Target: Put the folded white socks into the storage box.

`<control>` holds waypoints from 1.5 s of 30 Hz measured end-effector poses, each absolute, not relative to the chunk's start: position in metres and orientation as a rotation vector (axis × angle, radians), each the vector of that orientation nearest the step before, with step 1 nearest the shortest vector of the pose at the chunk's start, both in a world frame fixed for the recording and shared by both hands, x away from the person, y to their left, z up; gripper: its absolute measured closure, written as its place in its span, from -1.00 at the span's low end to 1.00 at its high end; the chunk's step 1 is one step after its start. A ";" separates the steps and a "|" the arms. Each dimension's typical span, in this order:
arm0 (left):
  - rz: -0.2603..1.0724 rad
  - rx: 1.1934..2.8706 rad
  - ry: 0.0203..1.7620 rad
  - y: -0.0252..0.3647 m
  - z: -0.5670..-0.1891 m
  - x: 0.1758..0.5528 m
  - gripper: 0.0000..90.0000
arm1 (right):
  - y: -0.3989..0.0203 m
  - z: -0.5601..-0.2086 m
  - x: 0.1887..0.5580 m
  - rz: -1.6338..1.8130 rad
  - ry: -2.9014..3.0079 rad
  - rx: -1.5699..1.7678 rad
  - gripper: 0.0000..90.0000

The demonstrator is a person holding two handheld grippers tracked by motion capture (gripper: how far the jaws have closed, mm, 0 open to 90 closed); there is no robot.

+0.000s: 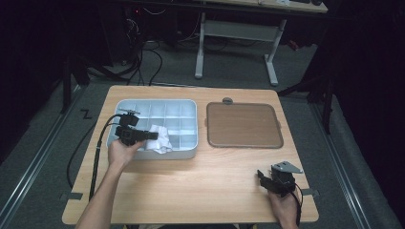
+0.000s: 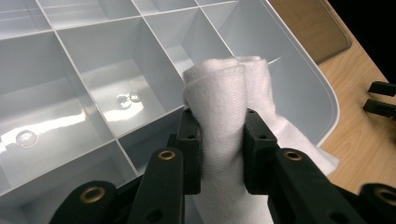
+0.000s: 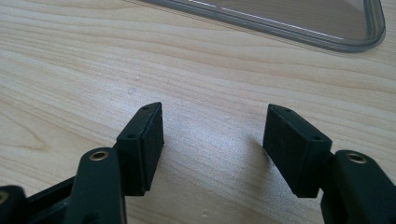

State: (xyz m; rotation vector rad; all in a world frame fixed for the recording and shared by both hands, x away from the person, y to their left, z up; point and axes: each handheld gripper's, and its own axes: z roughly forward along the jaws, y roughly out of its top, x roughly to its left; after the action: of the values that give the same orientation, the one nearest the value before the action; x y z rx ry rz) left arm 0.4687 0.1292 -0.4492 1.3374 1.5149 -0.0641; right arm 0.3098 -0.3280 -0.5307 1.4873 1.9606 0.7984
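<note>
Two tongs are in my hands. My left tongs (image 1: pixel 149 135) sit left of centre in the high view, over the lower middle of the grey compartment tray (image 1: pixel 191 104), and they are clamped on a white cloth (image 1: pixel 160 138). In the left gripper view the cloth (image 2: pixel 224 107) is bunched into an upright roll between the two black pads (image 2: pixel 191 154), which press on it from both sides; its loose end spills to the lower right over the tray's rim (image 2: pixel 322 93). That view also shows a few water drops (image 2: pixel 128 99) on the floor of one compartment in the left half of the frame.

My right tongs (image 1: pixel 261 177) are in the lower right of the high view, low over the bare wooden worktop (image 1: pixel 200 186), well apart from the tray. In the right gripper view the jaws stand wide with nothing but wood grain between them.

Right of the tray, in the middle right of the high view, lies a flat brownish lid (image 1: pixel 243 125) with rounded corners; its edge (image 3: pixel 327 28) crosses the top of the right gripper view.
</note>
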 end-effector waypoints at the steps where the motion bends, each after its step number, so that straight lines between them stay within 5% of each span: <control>1: -0.060 1.345 1.519 0.129 -0.450 0.469 0.62 | -0.328 -0.531 0.310 0.800 1.961 1.489 -0.14; 45: 0.171 1.574 1.539 0.113 -0.478 0.468 0.66 | -0.330 -0.531 0.311 0.825 1.976 1.501 -0.14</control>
State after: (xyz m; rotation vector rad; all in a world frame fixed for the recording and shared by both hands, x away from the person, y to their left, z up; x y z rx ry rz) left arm 0.4679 0.1131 -0.4783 1.5739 1.5393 0.1707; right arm 0.3108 -0.3301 -0.5309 1.5012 1.9761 0.8248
